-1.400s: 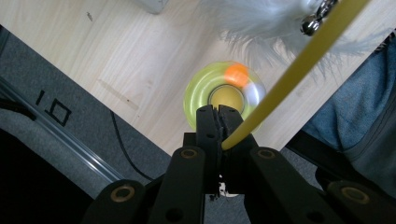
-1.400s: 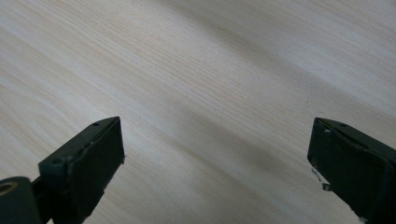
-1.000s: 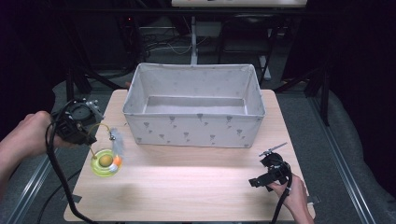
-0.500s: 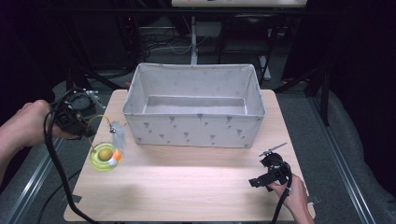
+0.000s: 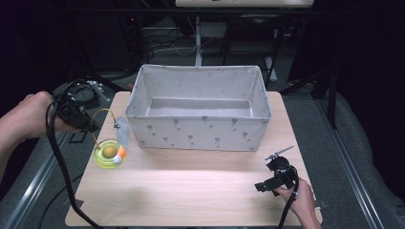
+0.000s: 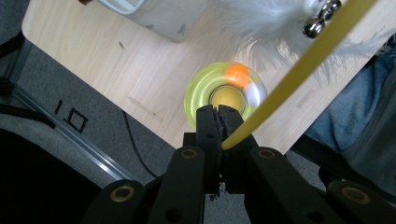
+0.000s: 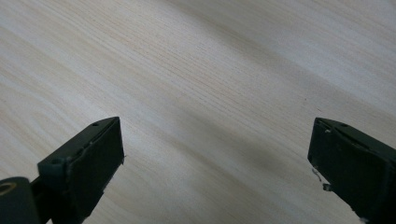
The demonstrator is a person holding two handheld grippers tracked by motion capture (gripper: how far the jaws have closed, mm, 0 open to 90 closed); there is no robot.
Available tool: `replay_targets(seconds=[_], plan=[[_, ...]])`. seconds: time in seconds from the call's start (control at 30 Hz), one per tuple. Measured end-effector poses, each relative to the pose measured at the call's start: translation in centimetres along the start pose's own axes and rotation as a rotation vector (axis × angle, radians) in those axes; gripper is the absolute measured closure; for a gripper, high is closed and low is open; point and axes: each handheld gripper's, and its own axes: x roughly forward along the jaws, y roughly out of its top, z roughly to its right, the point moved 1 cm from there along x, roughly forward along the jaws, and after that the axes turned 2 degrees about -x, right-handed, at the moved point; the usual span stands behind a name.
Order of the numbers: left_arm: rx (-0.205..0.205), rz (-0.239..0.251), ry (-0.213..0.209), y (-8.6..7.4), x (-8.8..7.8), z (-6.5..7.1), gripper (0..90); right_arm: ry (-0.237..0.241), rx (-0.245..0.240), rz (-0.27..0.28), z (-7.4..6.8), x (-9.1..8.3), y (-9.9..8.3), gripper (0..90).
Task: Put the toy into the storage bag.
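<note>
Beyond the worktop's left edge, I am clenching my left tool (image 6: 218, 122) on a thin yellow wand (image 6: 299, 70) arching toward the round yellow-green toy (image 5: 109, 153) near that edge; my right tool (image 7: 215, 177) is hanging released over the front-right corner.

One bench (image 5: 191, 191) here, and on it one grey fabric bin (image 5: 200, 126). One round yellow-green toy (image 5: 109, 153) with one orange ball (image 5: 121, 152) on its ring, one yellow wand (image 6: 299, 70) rising from it, one white feather tuft (image 6: 261, 23). Two claws: left claw (image 6: 219, 122), right claw (image 7: 217, 158). Two hands: one (image 5: 33, 117) left, one (image 5: 298, 198) right.
</note>
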Motion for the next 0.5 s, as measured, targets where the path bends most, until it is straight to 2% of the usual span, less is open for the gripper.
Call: replay_targets(seconds=[0.3, 0.5], plan=[[-0.006, -0.01, -0.007, 0.67, -0.42, -0.4, 87.6, 0.003, -0.002, -0.003, -0.04, 0.03, -0.01, 3.3], [-0.013, 0.007, -0.003, 0.93, -0.93, -0.77, 87.6, 0.017, -0.004, -0.001, -0.08, 0.14, 0.0, 3.4]])
